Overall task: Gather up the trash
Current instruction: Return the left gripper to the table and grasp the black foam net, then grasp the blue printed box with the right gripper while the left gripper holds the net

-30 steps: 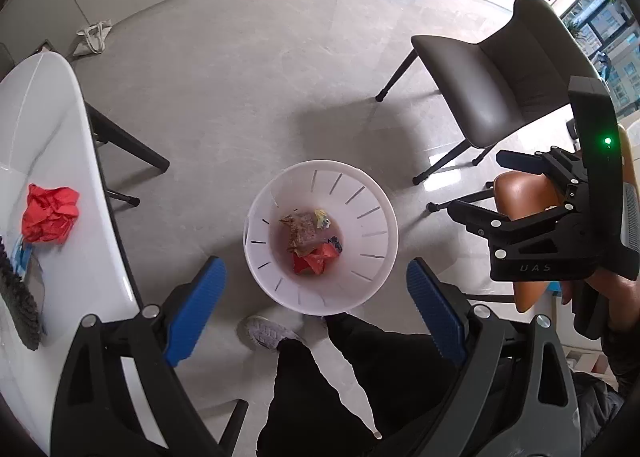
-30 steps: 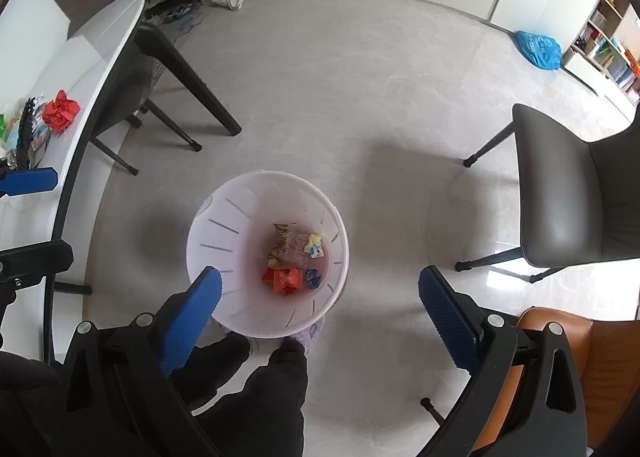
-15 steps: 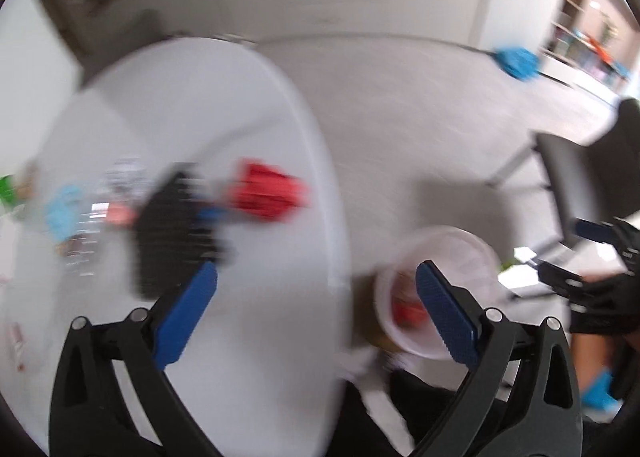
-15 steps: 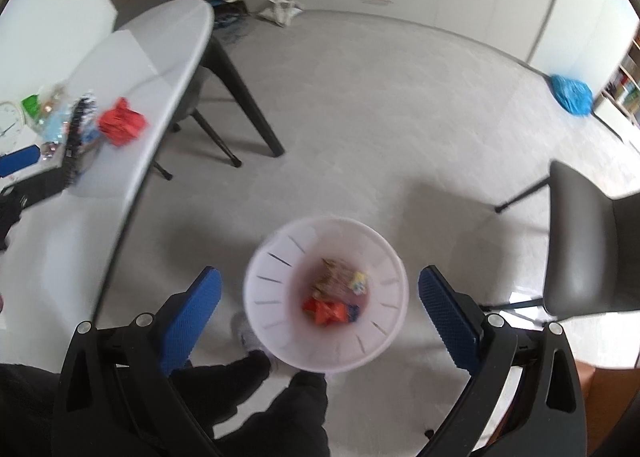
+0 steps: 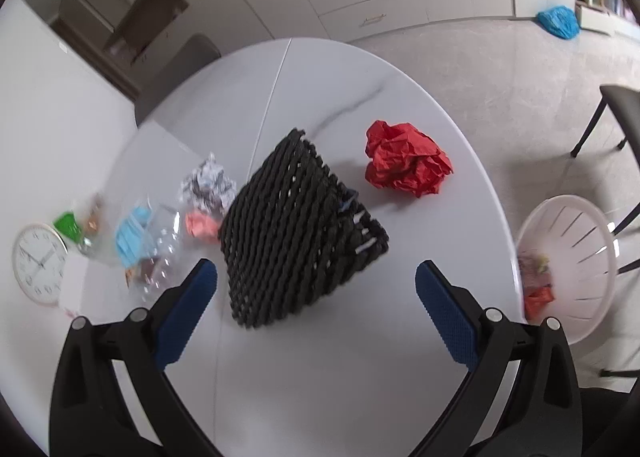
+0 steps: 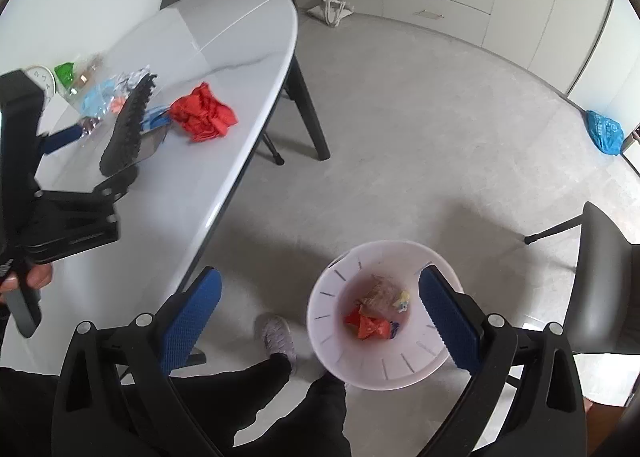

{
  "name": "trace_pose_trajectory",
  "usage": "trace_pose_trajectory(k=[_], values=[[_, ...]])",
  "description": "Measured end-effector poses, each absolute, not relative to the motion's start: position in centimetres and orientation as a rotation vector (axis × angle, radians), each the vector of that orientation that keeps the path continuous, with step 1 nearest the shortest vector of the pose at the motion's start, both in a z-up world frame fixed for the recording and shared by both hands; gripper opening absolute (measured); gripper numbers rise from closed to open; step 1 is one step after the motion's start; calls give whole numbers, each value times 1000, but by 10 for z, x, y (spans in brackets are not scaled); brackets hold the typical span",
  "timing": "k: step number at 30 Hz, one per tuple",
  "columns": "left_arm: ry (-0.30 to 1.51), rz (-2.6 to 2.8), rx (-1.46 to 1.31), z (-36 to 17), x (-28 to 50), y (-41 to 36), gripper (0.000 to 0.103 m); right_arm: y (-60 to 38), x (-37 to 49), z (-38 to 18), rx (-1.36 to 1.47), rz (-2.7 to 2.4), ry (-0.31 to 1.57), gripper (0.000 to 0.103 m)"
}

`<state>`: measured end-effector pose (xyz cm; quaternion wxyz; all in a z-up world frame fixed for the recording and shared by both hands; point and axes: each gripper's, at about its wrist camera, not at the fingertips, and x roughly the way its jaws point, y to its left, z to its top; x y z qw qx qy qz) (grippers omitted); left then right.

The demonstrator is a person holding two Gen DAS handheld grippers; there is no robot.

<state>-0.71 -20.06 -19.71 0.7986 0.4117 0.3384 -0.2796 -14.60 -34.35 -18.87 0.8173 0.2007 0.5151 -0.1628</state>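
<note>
Motion is the news: a second ago the left gripper point(image 5: 316, 293) hung over the white slotted plastic bin point(image 5: 576, 257) on the floor, and it has since swung across to the white oval surface point(image 5: 400, 369), so the wrist view now looks down on the remaining litter instead of the bin. Its blue-padded fingers point(image 5: 188, 309) stand wide apart and hold nothing. Directly ahead of them lies a black woven basket tipped on its side point(image 5: 296, 233). Beyond the basket's right side sits the crumpled red paper ball point(image 5: 406, 165), apart from it and near the edge of the surface. Left of the basket lies a heap of small rubbish: a crushed clear plastic bottle point(image 5: 160, 253), a light-blue face mask point(image 5: 132, 233), a pink scrap point(image 5: 202, 225), a crinkled silver wrapper point(image 5: 208, 185) and a green scrap point(image 5: 68, 225), with a round white wall clock point(image 5: 38, 261) furthest left.

The right gripper point(image 6: 320, 321) has drifted back and up but hovers near the bin point(image 6: 340, 361), fingers point(image 6: 192, 321) likewise spread and empty. Red and tan wrappers point(image 6: 372, 317) already lie inside the bin.

My reading is that one drop is done and the left gripper is lining up the next pick, probably the red ball or the heap.
</note>
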Motion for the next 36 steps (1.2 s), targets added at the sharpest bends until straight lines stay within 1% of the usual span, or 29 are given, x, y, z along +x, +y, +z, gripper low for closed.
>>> trace_pose_trajectory(k=[3, 5, 7, 8, 10, 11, 13, 14, 15, 18, 23, 29, 34, 36], values=[[704, -622, 889, -200, -5, -202, 94, -336, -140, -191, 424, -348, 1118, 98], [713, -642, 884, -201, -2, -202, 84, -332, -138, -193, 429, -347, 1129, 98], [757, -671, 872, -205, 7, -202, 68, -331, -136, -196, 434, -344, 1135, 98], [773, -676, 865, -208, 10, -201, 63, -330, -135, -196, 435, -343, 1139, 98], [818, -697, 841, -211, 18, -199, 45, -328, -130, -197, 434, -338, 1146, 98], [847, -707, 814, -211, 24, -197, 41, -327, -128, -197, 432, -337, 1147, 98], [891, -723, 748, -208, 30, -192, 28, -325, -122, -196, 427, -326, 1147, 99], [908, -727, 713, -206, 33, -189, 25, -325, -120, -195, 426, -322, 1146, 98], [942, -739, 650, -200, 40, -184, 17, -324, -118, -194, 422, -317, 1145, 98], [988, -741, 516, -185, 55, -168, 14, -321, -109, -189, 409, -290, 1136, 98], [1007, -709, 377, -158, 75, -136, 14, -315, -90, -181, 376, -239, 1120, 98], [1017, -627, 273, -137, 86, -94, 14, -300, -55, -166, 349, -129, 1094, 98], [1015, -561, 223, -129, 85, -57, 14, -274, -16, -156, 356, -39, 1087, 98], [1020, -550, 206, -128, 85, -42, 14, -258, 4, -151, 318, 17, 1082, 98]])
